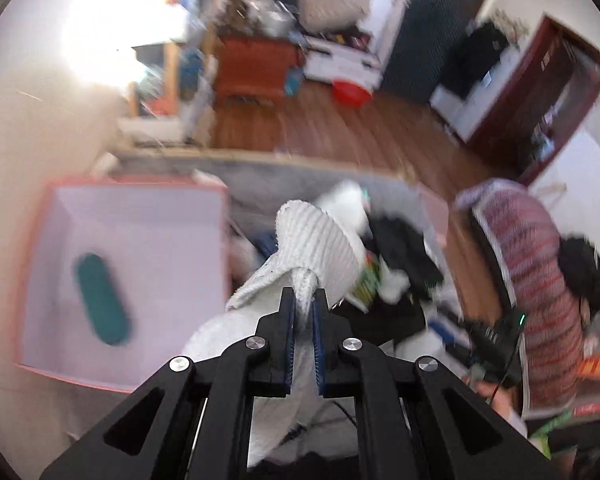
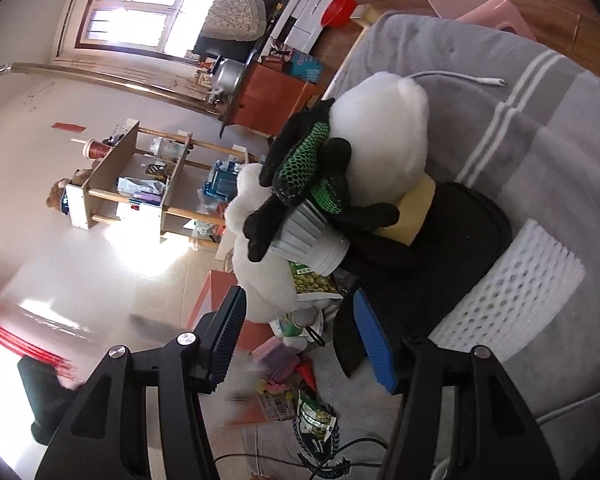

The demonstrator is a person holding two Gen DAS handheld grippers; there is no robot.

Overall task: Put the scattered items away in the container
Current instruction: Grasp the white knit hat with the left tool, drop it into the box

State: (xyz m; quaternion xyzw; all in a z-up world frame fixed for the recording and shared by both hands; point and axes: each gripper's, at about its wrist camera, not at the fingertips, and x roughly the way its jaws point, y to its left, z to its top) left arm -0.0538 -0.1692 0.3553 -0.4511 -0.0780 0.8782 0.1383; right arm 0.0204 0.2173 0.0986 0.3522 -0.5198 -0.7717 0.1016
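In the left wrist view, the pink-rimmed container (image 1: 132, 272) is seen at the left of the frame, its long axis running upward. The white ribbed cloth (image 1: 312, 240) is held clamped in the left tongs (image 1: 304, 300) at centre. The right tongs (image 2: 300, 336) stand apart, empty.

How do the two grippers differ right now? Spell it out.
The left gripper is shut on a white ribbed cloth; the right gripper is open and holds nothing. The left hangs near the pink box; the right points at the heap of items. Both have black fingers with blue pads.
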